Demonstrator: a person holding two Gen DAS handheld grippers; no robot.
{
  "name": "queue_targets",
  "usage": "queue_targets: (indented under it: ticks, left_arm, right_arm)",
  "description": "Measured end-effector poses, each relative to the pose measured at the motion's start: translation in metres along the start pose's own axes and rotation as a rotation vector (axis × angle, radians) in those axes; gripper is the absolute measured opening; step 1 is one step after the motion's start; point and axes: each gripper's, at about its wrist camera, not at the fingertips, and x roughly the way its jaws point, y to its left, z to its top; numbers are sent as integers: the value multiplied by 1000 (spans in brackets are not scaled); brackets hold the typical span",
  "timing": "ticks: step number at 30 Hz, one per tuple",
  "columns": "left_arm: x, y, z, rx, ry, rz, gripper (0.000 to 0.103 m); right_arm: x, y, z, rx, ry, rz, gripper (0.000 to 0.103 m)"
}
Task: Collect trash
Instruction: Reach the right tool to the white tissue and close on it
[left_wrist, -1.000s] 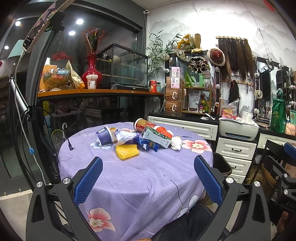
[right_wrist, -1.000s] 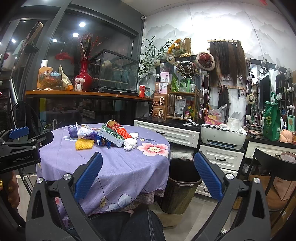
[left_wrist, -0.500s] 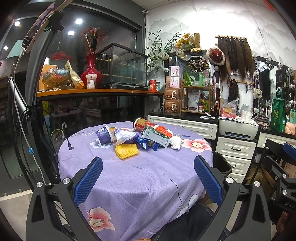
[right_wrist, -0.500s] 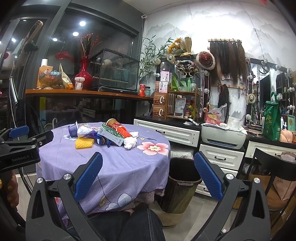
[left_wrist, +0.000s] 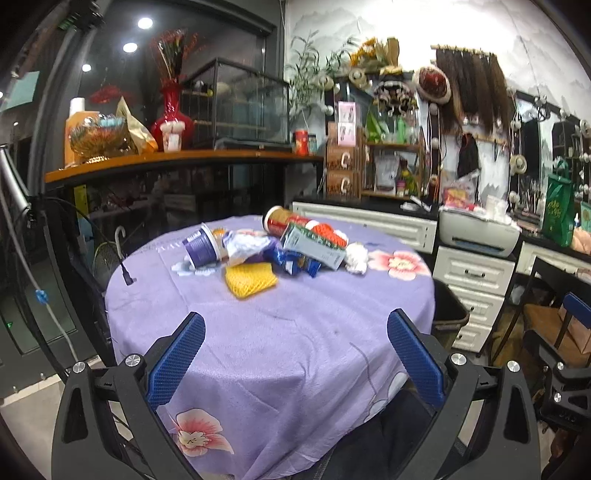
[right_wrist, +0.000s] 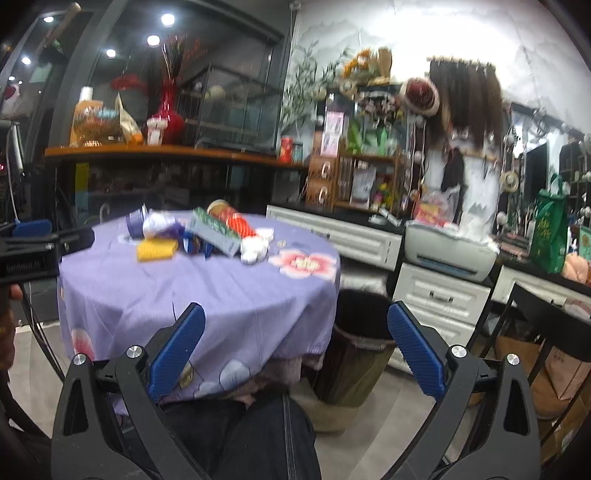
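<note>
A pile of trash lies at the far side of a round table with a purple flowered cloth (left_wrist: 280, 343): a purple cup (left_wrist: 201, 250), a yellow foam net (left_wrist: 250, 280), blue wrappers (left_wrist: 291, 260), a green and grey carton (left_wrist: 314, 246), a red snack tube (left_wrist: 286, 220) and a white paper wad (left_wrist: 356, 257). My left gripper (left_wrist: 295, 332) is open and empty over the near table edge. My right gripper (right_wrist: 295, 332) is open and empty, to the right of the table. A dark trash bin (right_wrist: 360, 347) stands on the floor by the table.
White drawer cabinets (right_wrist: 439, 295) with a printer (right_wrist: 450, 251) line the right wall. A wooden counter (left_wrist: 177, 158) with a red vase stands behind the table. A black chair (left_wrist: 554, 295) is at the right. A person's legs (right_wrist: 255, 435) are below.
Both grippers moved forward and closer to the table, so the trash looks larger. The right view swung and is blurred. Both jaws stay open.
</note>
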Motion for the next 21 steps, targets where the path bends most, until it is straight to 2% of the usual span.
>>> queue_targets:
  ticks: [5, 10, 12, 18, 21]
  left_arm:
    - [32, 9, 3, 6, 71, -27, 98]
    - [63, 18, 9, 9, 127, -54, 98]
    - [76, 22, 14, 14, 145, -59, 98]
    - [109, 31, 28, 15, 182, -94, 98]
    - [125, 39, 35, 1, 209, -116, 98]
  right_arm:
    - [24, -2, -11, -26, 57, 34, 98]
    - [54, -1, -25, -26, 199, 70, 98]
    - [61, -1, -27, -26, 230, 83, 98]
    - [93, -3, -15, 11, 278, 110, 98]
    - [119, 7, 2, -23, 292, 170, 98]
